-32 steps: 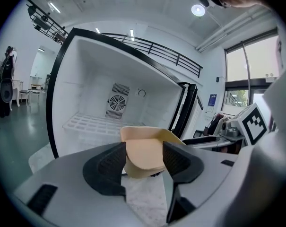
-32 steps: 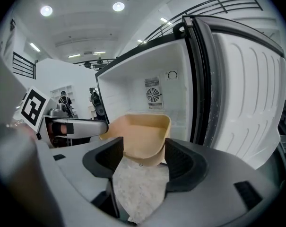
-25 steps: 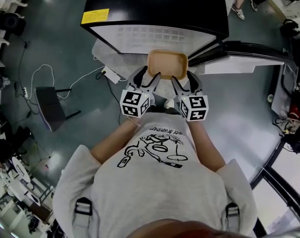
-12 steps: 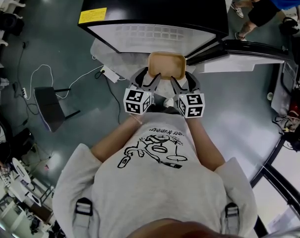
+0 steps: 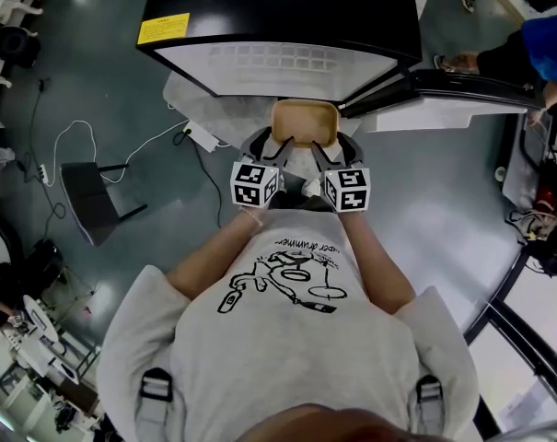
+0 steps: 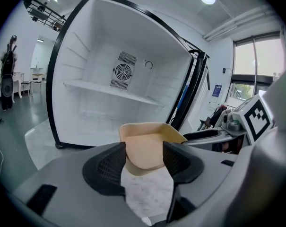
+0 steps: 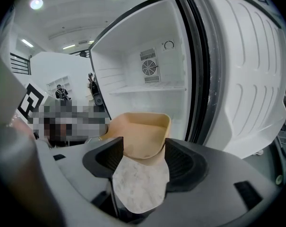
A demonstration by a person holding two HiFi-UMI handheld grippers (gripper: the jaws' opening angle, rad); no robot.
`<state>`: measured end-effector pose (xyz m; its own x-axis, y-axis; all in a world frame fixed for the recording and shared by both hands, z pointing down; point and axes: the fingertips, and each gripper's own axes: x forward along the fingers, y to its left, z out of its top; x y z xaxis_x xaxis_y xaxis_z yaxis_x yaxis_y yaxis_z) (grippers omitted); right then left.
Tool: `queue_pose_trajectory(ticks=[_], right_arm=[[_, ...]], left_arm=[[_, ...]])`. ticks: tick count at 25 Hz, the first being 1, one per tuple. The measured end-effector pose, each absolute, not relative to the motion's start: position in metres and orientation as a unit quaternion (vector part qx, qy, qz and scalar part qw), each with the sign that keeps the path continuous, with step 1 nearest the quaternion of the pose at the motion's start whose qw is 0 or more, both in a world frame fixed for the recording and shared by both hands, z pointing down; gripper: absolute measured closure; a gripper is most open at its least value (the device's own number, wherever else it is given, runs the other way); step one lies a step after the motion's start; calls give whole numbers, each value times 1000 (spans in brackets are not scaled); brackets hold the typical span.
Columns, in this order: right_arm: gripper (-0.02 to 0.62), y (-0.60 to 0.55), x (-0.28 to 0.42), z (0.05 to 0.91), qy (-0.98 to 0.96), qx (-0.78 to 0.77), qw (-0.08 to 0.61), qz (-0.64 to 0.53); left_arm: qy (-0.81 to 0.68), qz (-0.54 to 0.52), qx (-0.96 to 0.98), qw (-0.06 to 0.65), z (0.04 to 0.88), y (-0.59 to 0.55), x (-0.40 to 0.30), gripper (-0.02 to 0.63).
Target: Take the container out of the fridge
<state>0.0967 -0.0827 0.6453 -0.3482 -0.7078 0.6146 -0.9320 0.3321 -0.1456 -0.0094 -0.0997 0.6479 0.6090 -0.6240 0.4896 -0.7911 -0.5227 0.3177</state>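
So the tan container (image 5: 305, 121) is out in the open air, just in front of the fridge (image 5: 278, 7), held up over the floor on the near side of the cabinet opening. Both tools have it. The left tool (image 6: 145, 159) is clamped on the container's near left corner, with a jaw on each side of the rim. The right tool (image 7: 143, 161) grips the near right corner the same way. The fridge door (image 5: 462, 99) is swung wide open to the right. The inside is all white, with one shelf (image 6: 109, 91) across the middle and a round fan vent (image 6: 123, 71) on the back wall just above it. A pale marbled mat (image 5: 191, 99) lies on the floor under the fridge.
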Motion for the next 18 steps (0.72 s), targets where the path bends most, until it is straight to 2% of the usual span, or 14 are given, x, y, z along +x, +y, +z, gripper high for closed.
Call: queue_pose_trajectory(ticks=[18], right_arm=[[311, -76, 98, 696, -775, 510, 258, 270]], left_arm=[[-407, 193, 848, 278, 701, -91, -6, 354]])
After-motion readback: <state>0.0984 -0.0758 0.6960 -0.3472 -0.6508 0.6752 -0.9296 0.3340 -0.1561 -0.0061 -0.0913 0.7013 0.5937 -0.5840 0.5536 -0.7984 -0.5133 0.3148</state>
